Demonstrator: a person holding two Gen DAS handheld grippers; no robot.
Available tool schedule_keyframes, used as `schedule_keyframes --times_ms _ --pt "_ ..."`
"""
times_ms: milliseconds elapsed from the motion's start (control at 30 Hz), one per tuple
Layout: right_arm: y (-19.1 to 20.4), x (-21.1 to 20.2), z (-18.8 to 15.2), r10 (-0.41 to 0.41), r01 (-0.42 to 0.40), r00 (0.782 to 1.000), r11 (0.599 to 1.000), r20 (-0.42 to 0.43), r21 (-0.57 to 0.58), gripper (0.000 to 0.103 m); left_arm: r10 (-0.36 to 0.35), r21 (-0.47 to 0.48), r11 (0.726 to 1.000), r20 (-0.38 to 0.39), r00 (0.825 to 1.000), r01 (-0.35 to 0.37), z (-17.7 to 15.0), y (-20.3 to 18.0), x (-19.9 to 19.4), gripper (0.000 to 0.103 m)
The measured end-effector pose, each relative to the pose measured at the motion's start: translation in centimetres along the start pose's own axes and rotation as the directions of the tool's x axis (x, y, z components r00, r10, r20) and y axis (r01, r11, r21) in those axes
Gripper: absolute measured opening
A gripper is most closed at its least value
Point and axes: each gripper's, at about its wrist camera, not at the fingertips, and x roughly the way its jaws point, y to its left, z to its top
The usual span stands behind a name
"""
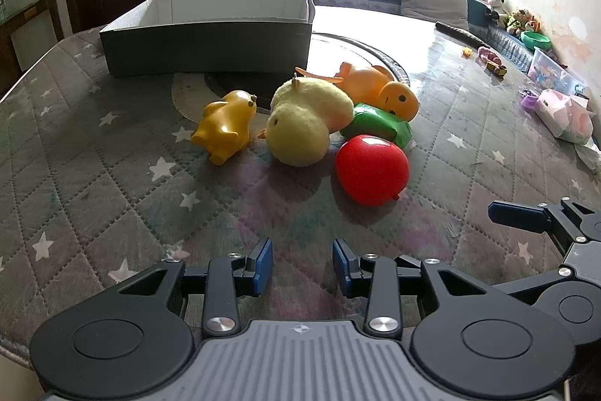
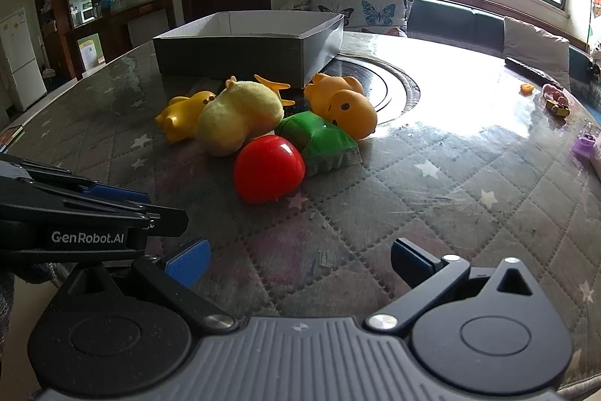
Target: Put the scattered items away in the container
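You have not put anything in yet: the grey box [image 1: 206, 36] looks empty as far as its walls show, and five toys lie clustered just before it. Left to right: one glossy yellow duck [image 1: 225, 126], one plush chick [image 1: 304, 123], one green block [image 1: 379, 124], one red ball [image 1: 370, 168], one orange duck [image 1: 379, 87]. Your left gripper [image 1: 302, 265] is partly open and empty; your right gripper [image 2: 300, 262] gapes wide, empty.

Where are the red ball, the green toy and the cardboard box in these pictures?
red ball [image 2: 268, 168]: right wrist view, on the middle of its glossy front.
green toy [image 2: 323, 138]: right wrist view, on its shiny top face.
cardboard box [image 1: 206, 49]: left wrist view, on its dark near wall.
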Motion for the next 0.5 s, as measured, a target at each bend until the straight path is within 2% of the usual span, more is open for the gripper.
schedule_keyframes --times_ms 500 --pt "-0.1 0.8 0.8 0.001 -0.001 1.0 1.0 0.001 -0.004 0.103 -0.003 -0.005 1.0 0.0 1.0 0.003 1.1 0.3 0.6 0.039"
